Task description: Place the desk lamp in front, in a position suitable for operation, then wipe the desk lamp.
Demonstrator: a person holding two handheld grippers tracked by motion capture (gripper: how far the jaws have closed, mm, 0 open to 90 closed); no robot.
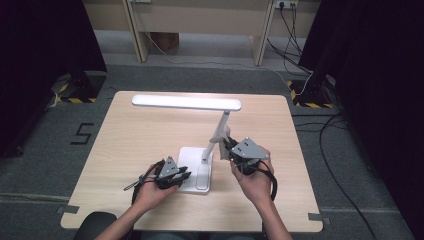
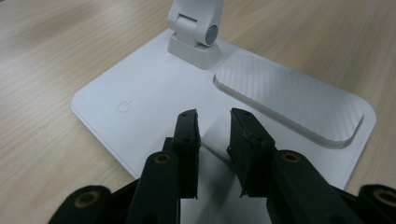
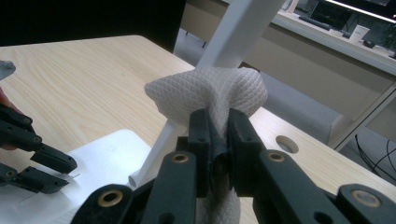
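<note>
The right gripper (image 3: 218,126) is clamped on a white cloth (image 3: 210,91), a soft waffle-textured wad bunched above its jaws and pressed against the slanted arm (image 3: 243,32) of a white desk lamp (image 1: 202,150). That arm is a smooth, flat-sided plastic bar leaning up and away from the gripper. At its top the lamp's long slim head (image 1: 186,102) lies level, its long axis running crosswise along the far side of the table (image 1: 125,145).

The left gripper (image 2: 212,126) rests over the near edge of the lamp's base (image 2: 140,121), jaws a little apart with nothing between them. Just ahead of it the base is a flat, rounded-cornered matte slab with a faint power symbol (image 2: 123,107), a ribbed recessed tray (image 2: 289,98) and the hinge block (image 2: 196,35). The table is pale wood-grain laminate.
</note>
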